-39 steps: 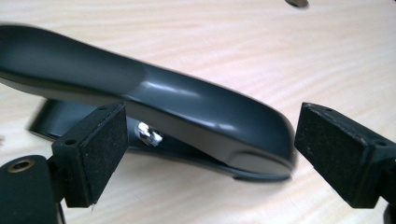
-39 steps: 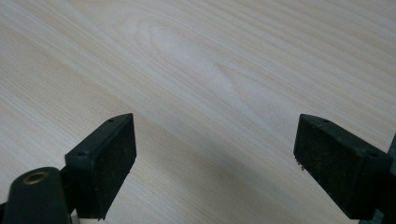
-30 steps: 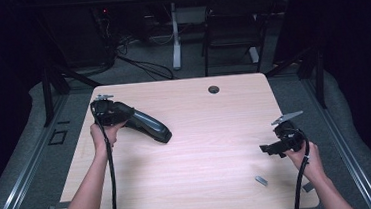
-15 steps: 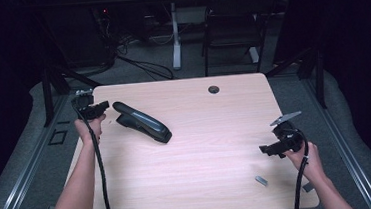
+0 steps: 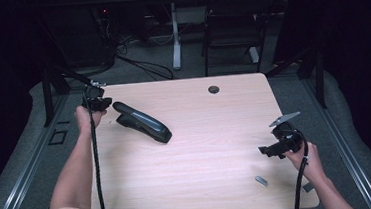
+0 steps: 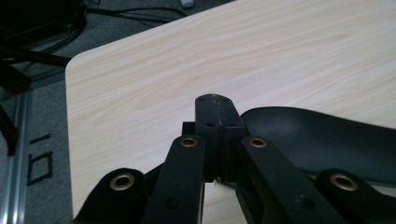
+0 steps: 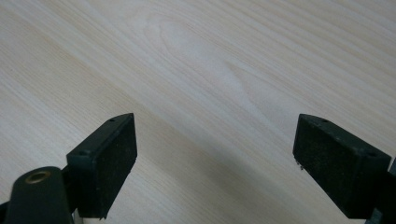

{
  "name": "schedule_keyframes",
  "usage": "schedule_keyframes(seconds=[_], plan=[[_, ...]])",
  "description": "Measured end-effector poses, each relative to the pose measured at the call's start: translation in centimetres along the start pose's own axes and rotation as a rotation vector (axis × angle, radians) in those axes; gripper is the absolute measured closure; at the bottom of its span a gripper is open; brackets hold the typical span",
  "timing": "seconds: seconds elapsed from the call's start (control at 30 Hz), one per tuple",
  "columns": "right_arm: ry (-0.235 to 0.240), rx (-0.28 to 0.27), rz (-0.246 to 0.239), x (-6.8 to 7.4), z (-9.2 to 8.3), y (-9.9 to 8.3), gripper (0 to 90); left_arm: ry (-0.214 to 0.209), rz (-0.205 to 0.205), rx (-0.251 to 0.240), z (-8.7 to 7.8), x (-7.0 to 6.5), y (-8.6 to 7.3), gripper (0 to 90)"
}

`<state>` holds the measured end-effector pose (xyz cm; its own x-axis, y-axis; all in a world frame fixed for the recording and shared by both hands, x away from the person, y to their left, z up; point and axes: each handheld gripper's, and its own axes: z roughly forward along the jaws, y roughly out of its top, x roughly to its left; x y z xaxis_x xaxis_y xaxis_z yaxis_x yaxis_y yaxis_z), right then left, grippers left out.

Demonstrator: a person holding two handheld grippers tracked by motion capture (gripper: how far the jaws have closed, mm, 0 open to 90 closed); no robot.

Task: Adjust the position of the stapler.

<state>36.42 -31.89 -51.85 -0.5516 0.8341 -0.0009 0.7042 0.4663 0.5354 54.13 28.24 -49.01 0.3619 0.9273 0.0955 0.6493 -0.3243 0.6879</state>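
The black stapler (image 5: 142,121) lies on its side on the far left part of the wooden bench (image 5: 205,183), its length running diagonally from near the left edge toward the middle. Nothing holds it.

A second ago the left hand-held gripper (image 5: 95,97) sat over the stapler's far end; since then it has drawn off toward the bench's left far corner, and the stapler has stayed where it was set. The gripper now hangs just beside the stapler's end, apart from it. In the left gripper view its jaws are pressed flat against each other with nothing between them (image 6: 215,135), and the stapler's dark curved body (image 6: 322,140) shows just to the right of them. The jaws have just been closing, on empty air.

My reading is that the stapler has been put down and let go, and the left hand is backing away from it, so this placing step looks finished.

Farther out, the right hand-held gripper (image 5: 279,146) hovers near the bench's right edge, well apart from the stapler. Its jaws stand wide apart over bare wood (image 7: 212,140), holding nothing. A small grey metal piece (image 5: 261,180) lies on the bench near the right hand (image 5: 303,155); I cannot tell what it is. A round cable hole (image 5: 214,89) sits near the far edge.
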Motion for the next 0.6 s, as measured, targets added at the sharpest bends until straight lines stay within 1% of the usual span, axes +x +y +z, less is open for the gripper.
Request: schedule_keyframes(seconds=[0.03,0.07,0.1,0.13,0.17,0.2,0.23,0.37,0.4,0.43,0.47,0.5,0.53,0.57,0.6], plan=[[0.004,-0.005,0.001,0.09,-0.01,0.03,12.9,-0.014,0.022,0.022,0.37,0.06,-0.02,90.0],[0.004,-0.005,0.001,0.09,-0.01,0.03,12.9,-0.014,0.022,0.022,0.37,0.06,-0.02,90.0],[-0.001,-0.001,-0.006,0.12,-0.03,0.06,12.8,-0.011,0.036,0.035,0.62,0.02,-0.04,90.0],[0.002,-0.003,-0.009,0.18,-0.03,0.09,12.8,-0.018,0.044,0.04,0.86,-0.02,-0.07,90.0],[0.009,-0.004,-0.008,0.24,-0.03,0.11,12.7,-0.023,0.043,0.031,0.88,0.02,-0.05,90.0],[0.01,-0.003,-0.01,0.27,-0.04,0.13,12.7,-0.029,0.039,0.033,0.93,0.05,0.02,90.0],[0.01,-0.001,-0.017,0.26,-0.02,0.13,12.7,-0.033,0.045,0.032,0.98,0.07,0.06,90.0],[0.007,-0.002,-0.013,0.28,0.01,0.12,12.7,-0.03,0.05,0.036,0.95,0.15,0.07,90.0],[0.01,0.002,-0.016,0.27,0.03,0.13,12.7,-0.04,0.05,0.04,0.92,0.23,0.05,90.0],[0.011,0.005,-0.019,0.29,0.08,0.17,12.6,-0.039,0.048,0.037,0.91,0.22,0.0,90.0],[0.02,0.004,-0.016,0.34,0.12,0.19,12.6,-0.051,0.052,0.045,0.83,0.3,-0.01,90.0],[0.02,0.004,-0.016,0.34,0.12,0.19,12.6,-0.041,0.052,0.043,0.82,0.24,-0.06,90.0],[0.014,0.006,-0.018,0.38,0.15,0.2,12.6,-0.054,0.053,0.044,0.79,0.29,-0.09,90.0],[0.013,0.008,-0.02,0.43,0.2,0.22,12.6,-0.054,0.055,0.046,0.77,0.27,-0.1,90.0],[0.024,0.011,-0.022,0.47,0.27,0.26,12.6,-0.06,0.056,0.048,0.75,0.25,-0.1,90.0]])
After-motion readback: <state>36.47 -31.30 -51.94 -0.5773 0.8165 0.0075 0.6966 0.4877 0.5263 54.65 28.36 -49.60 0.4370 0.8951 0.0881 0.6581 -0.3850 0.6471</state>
